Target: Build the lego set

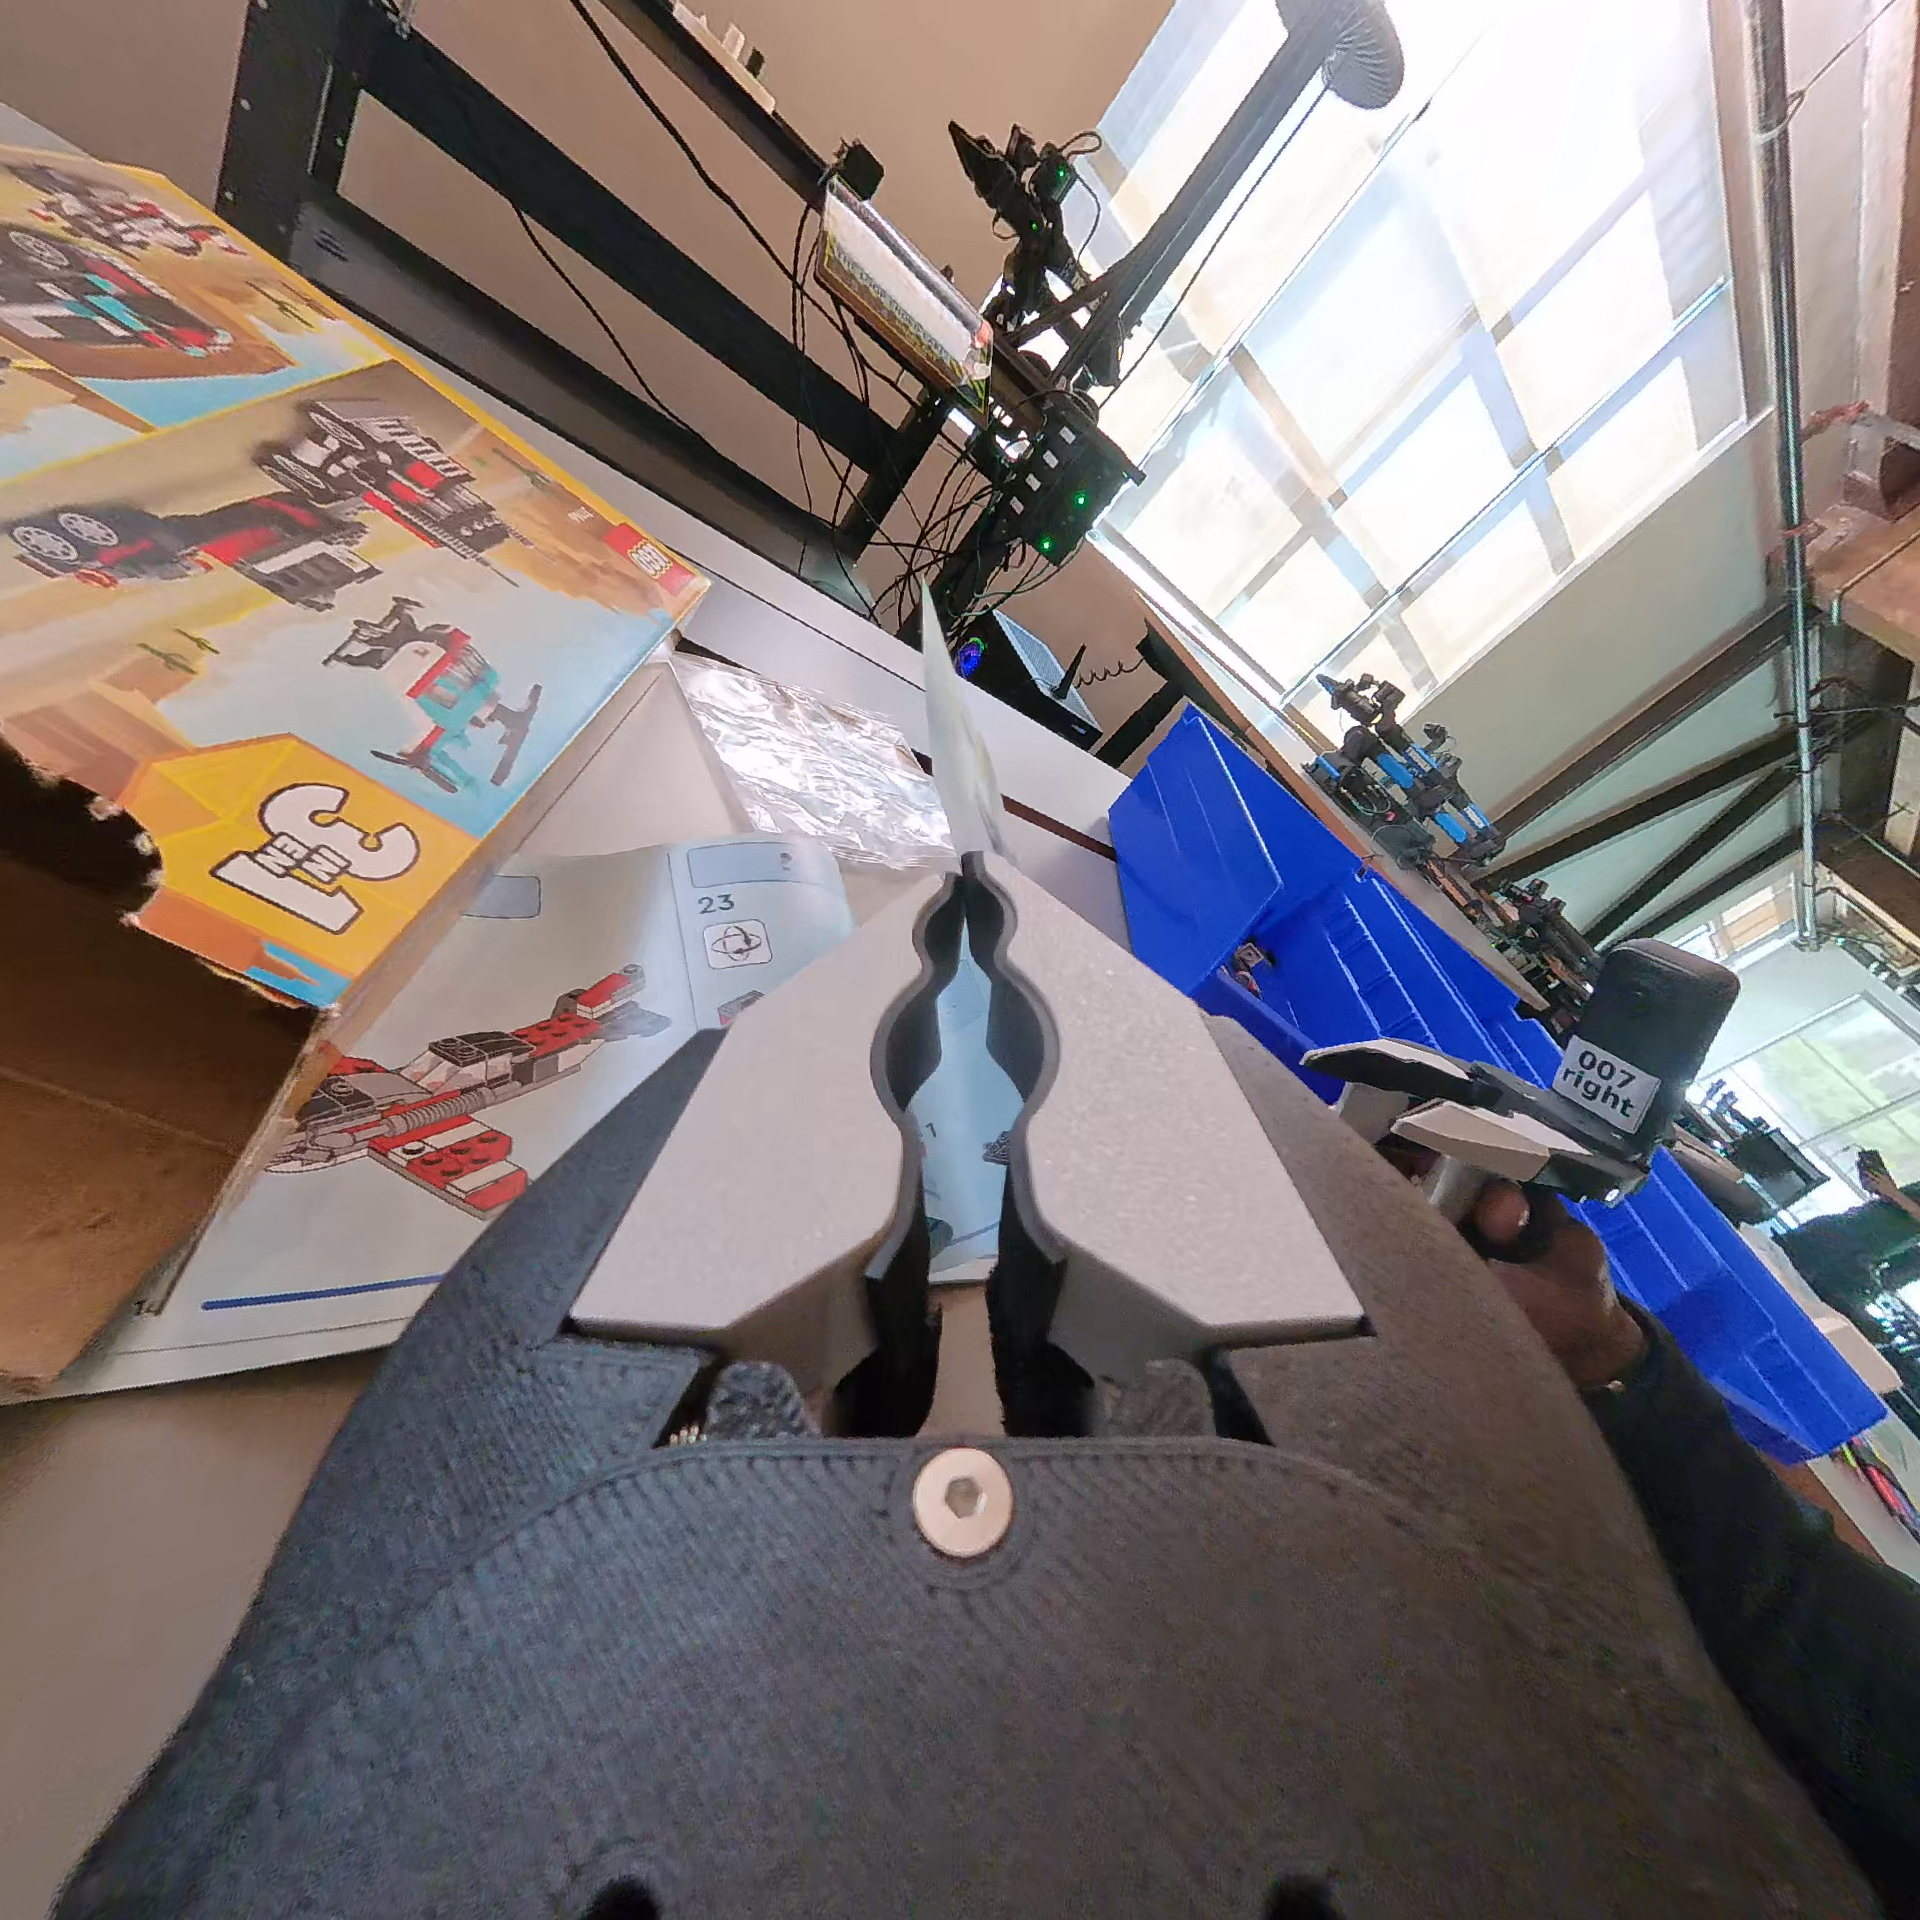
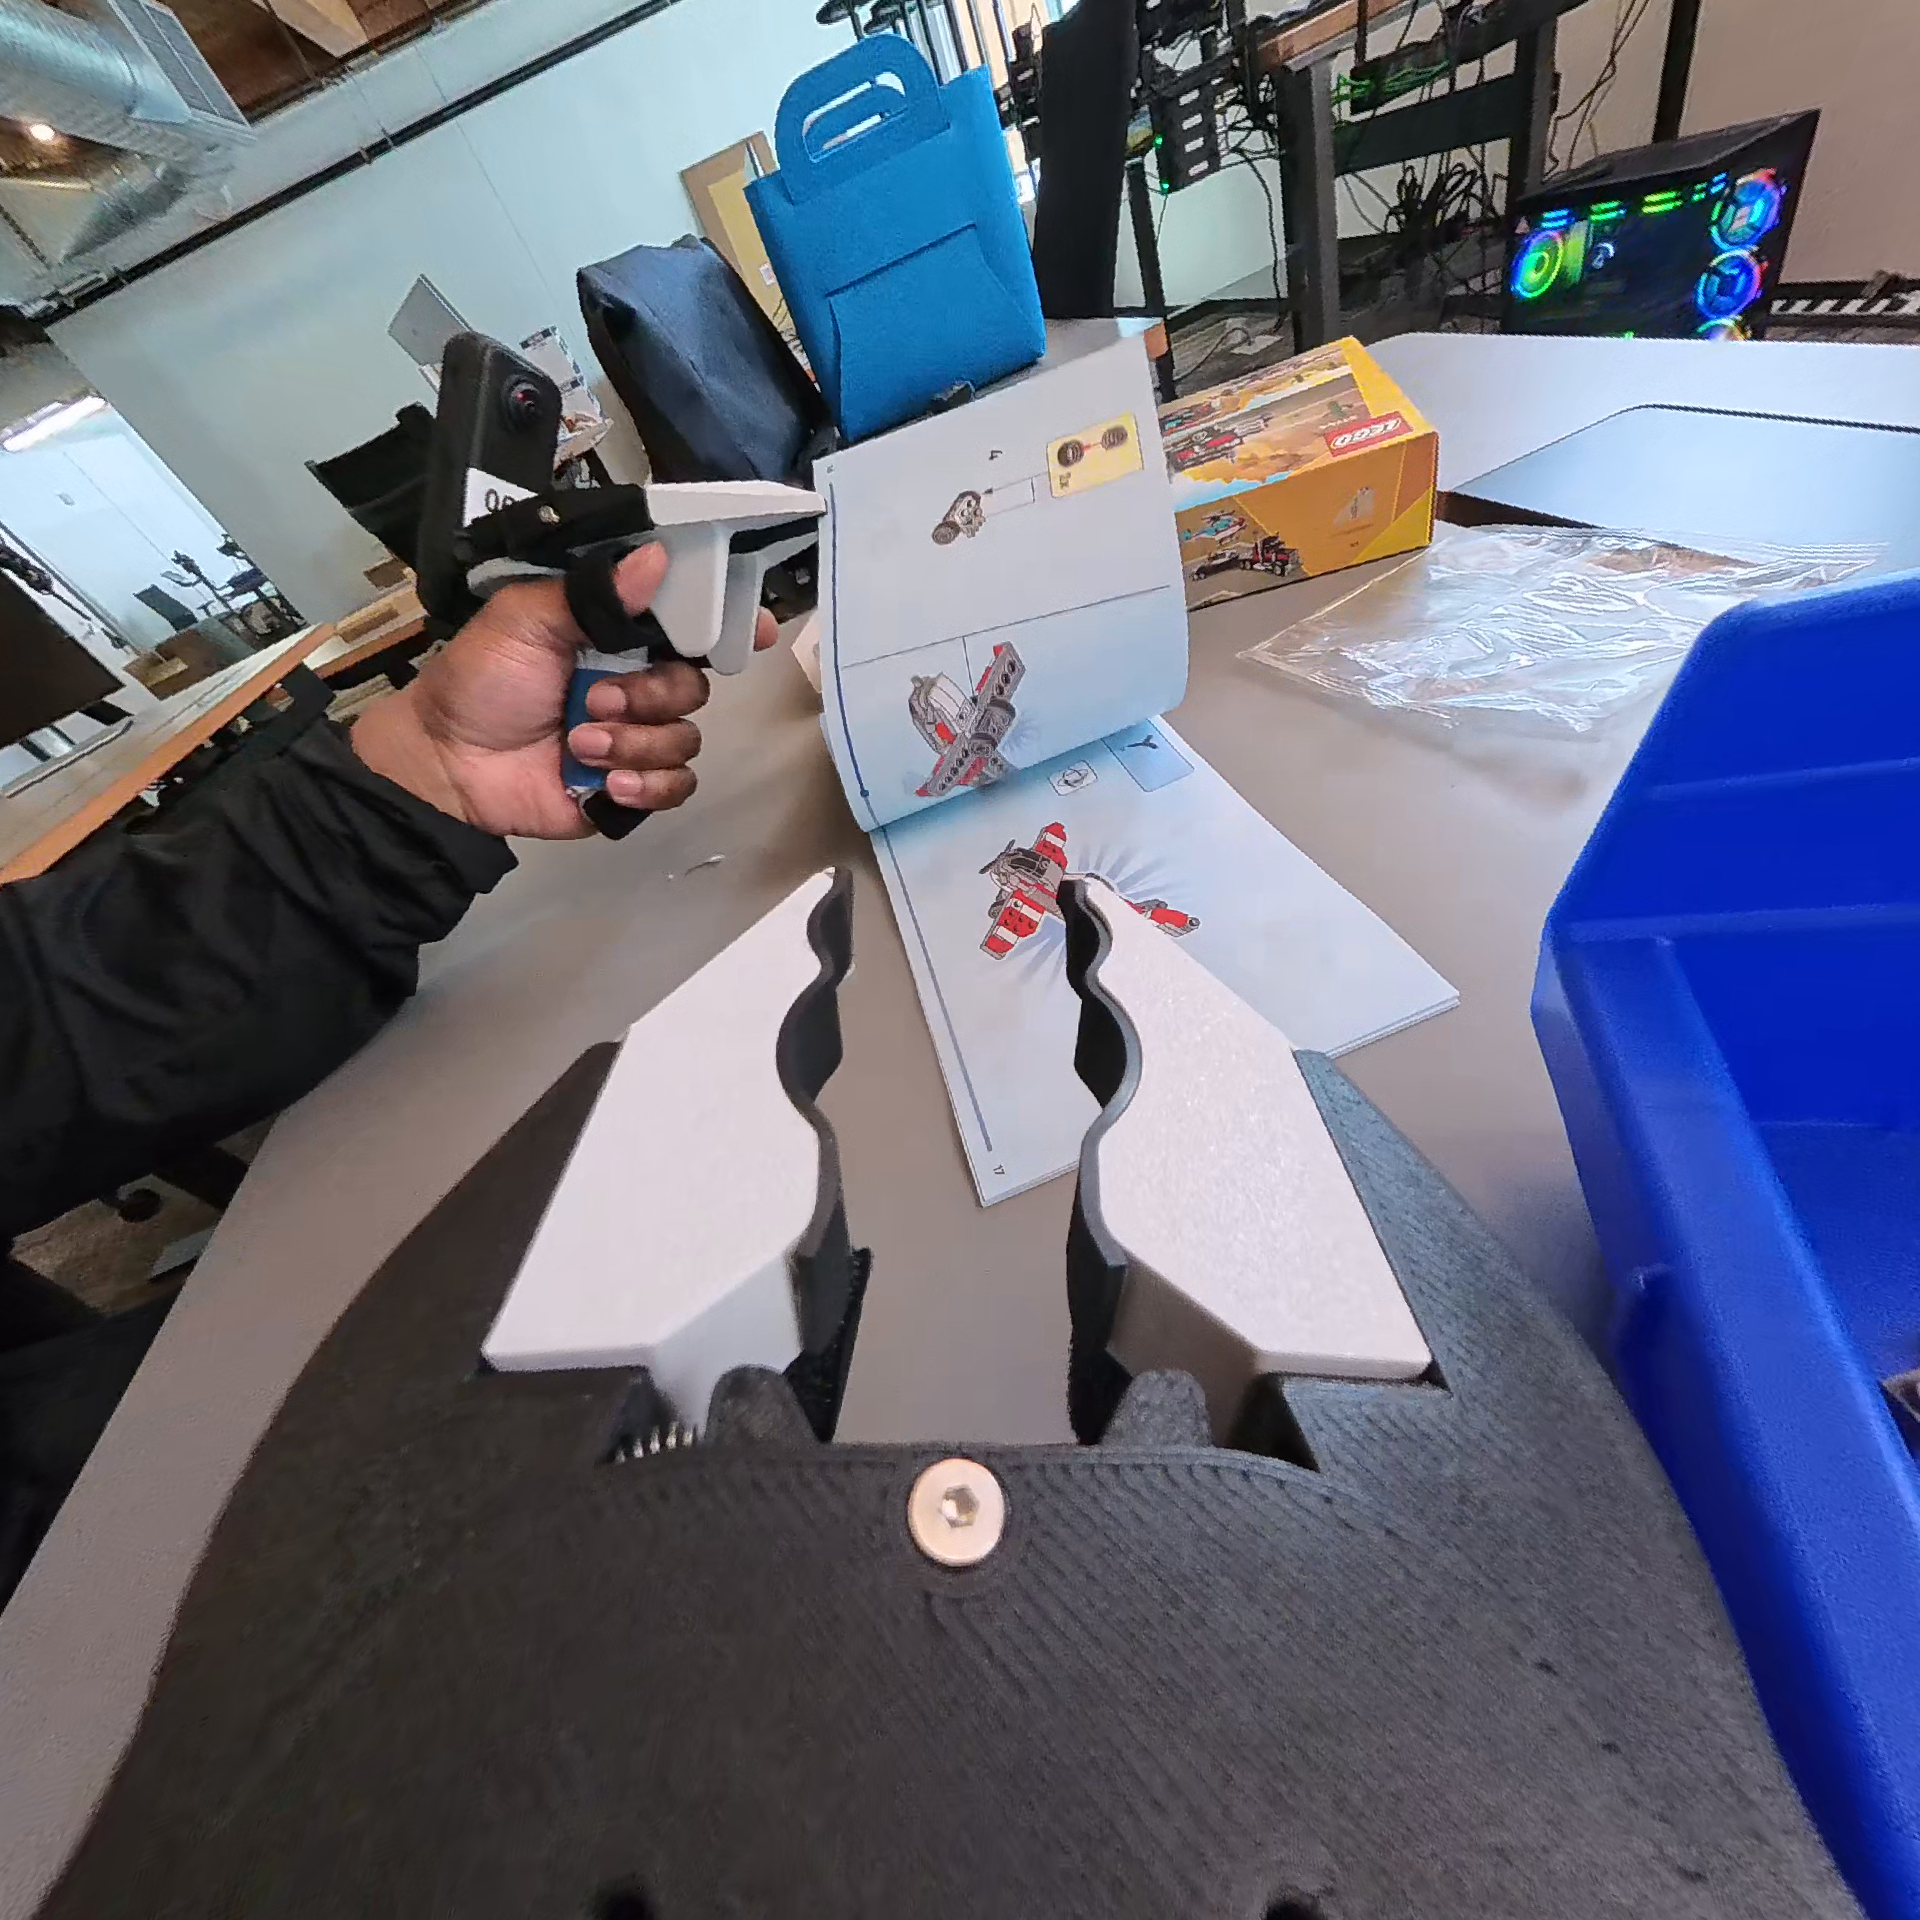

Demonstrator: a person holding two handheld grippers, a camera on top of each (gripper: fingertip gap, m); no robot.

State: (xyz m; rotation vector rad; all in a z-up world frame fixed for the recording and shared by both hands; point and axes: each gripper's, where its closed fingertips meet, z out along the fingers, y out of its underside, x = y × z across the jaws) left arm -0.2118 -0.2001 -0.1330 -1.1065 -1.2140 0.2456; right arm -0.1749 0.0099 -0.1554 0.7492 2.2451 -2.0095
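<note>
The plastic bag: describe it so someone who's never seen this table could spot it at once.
Start at the grey table and find the yellow box at its far side. The plastic bag lies flat just in front of that box, between the open booklet and the blue bin. It is the only clear, crinkled, shiny thing there; everything near it is opaque.

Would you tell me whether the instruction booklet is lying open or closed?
Open: the instruction booklet lies spread on the table, one page lifted upright, pinched by the left claw.
</note>
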